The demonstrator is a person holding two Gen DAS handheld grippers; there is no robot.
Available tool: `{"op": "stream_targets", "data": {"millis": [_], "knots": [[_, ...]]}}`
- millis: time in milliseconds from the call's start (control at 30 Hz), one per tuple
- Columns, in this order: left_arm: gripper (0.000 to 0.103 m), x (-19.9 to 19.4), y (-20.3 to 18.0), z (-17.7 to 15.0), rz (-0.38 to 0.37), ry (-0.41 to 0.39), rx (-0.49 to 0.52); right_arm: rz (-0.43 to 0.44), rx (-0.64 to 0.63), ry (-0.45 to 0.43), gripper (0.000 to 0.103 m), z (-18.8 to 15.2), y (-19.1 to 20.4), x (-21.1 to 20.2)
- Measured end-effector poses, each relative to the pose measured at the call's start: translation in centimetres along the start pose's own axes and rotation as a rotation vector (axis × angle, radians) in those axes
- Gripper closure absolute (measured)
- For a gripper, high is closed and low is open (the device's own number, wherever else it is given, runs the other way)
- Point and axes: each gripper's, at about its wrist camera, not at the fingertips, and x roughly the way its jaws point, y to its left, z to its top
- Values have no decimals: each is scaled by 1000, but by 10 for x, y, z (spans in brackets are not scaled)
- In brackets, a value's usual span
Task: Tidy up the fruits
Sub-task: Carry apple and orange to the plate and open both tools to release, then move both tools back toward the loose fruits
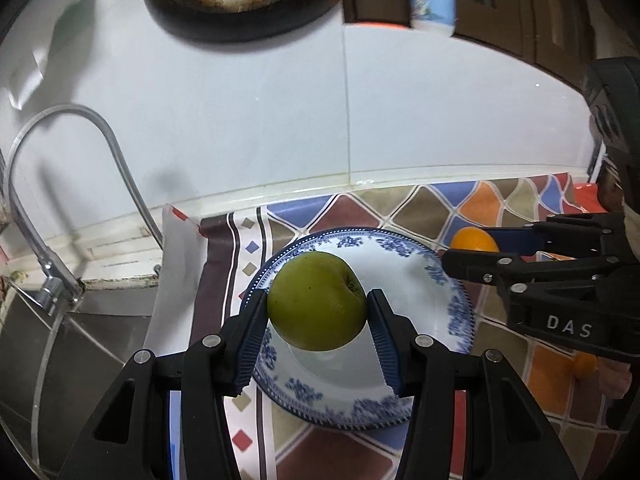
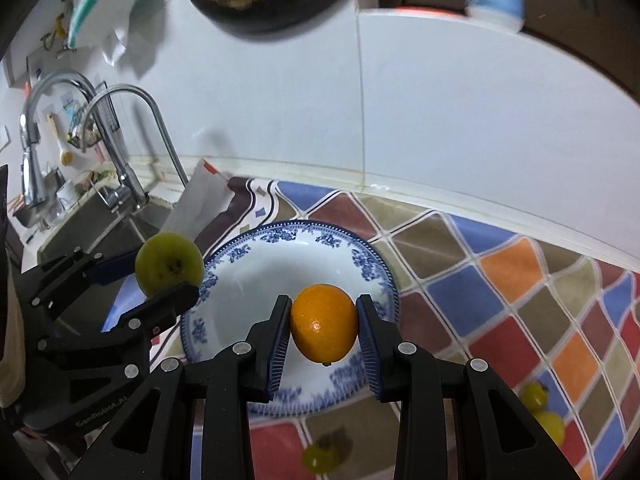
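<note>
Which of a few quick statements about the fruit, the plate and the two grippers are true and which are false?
1. The left gripper grips a green apple. True.
2. The right gripper is empty. False: it is shut on an orange.
3. The blue-patterned plate already holds fruit. False: its surface shows bare; both fruits are held above it.
4. The plate rests on a multicoloured diamond-patterned cloth. True.
5. A tap stands left of the plate in the right wrist view. True.
</note>
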Motion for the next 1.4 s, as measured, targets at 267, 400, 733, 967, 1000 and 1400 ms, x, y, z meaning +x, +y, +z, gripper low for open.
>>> {"op": "stream_targets", "data": {"millis": [267,400,733,967,1000,1400], "knots": [[53,53,15,6,-22,98,-21,-5,-12,94,69,16,-5,60],[53,72,18,5,-19,134,-18,-6,-2,122,69,18,-10,79],[53,96,18,4,-26,187,-19,-3,1,169,69,17,-14,104],[45,98,17,4,-16,174,-26,-23,-8,164,62,16,-12,104],[45,94,18,5,-12,167,-30,-22,-6,160,59,16,-12,102],[27,21,11,11,24,36,-39,-55,33,44,55,5,-11,41]]}}
